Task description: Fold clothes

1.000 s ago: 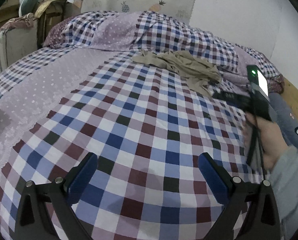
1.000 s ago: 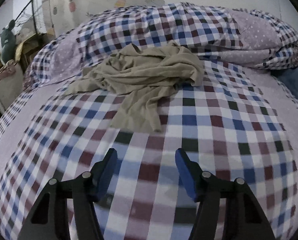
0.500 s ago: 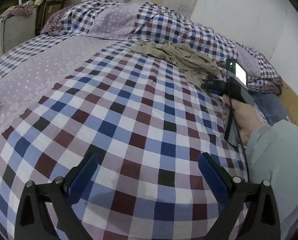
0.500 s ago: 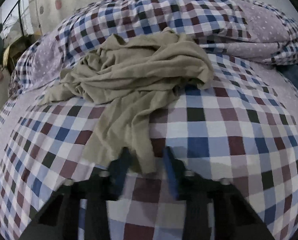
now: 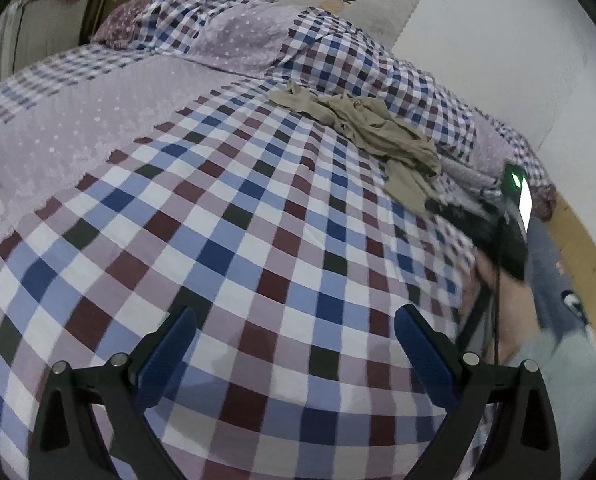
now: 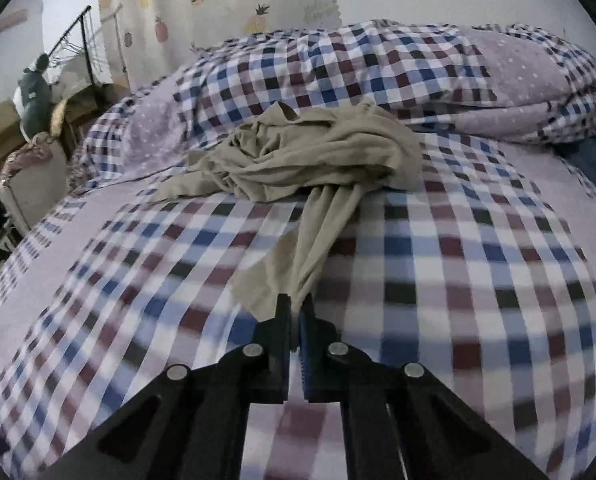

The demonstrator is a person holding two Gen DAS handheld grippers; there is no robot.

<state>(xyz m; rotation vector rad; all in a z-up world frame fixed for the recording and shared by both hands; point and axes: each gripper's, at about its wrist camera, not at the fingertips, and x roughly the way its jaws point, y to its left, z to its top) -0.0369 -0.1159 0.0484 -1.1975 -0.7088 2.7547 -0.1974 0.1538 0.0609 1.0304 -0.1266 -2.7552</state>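
- At the bottom of the right wrist frame, the right gripper point(image 6: 296, 312): its 2 blue-padded fingers are pressed nearly together, pinching the near hem of the beige garment point(image 6: 298, 160).
- Just above the fingertips, a narrow strip of that garment runs up the frame to a crumpled heap at centre, lying on the checked bedspread point(image 6: 457, 280).
- Behind the heap, upper half of the frame: a bunched checked duvet point(image 6: 357, 68); fruit-print curtain point(image 6: 218, 8) above it.
- At the bottom of the left wrist frame, the left gripper point(image 5: 294, 332): fingers spread wide, nothing between them, over bare checked bedspread.
- Right edge, mid-height, same frame: a hand point(image 5: 505, 308) with a pale sleeve grips the other tool, whose green light point(image 5: 515, 179) is lit; motion blur there.
- Upper right of centre, same frame: the beige garment lies well apart from the left gripper.
- Top of frame: checked pillows point(image 5: 238, 32) against the wall.
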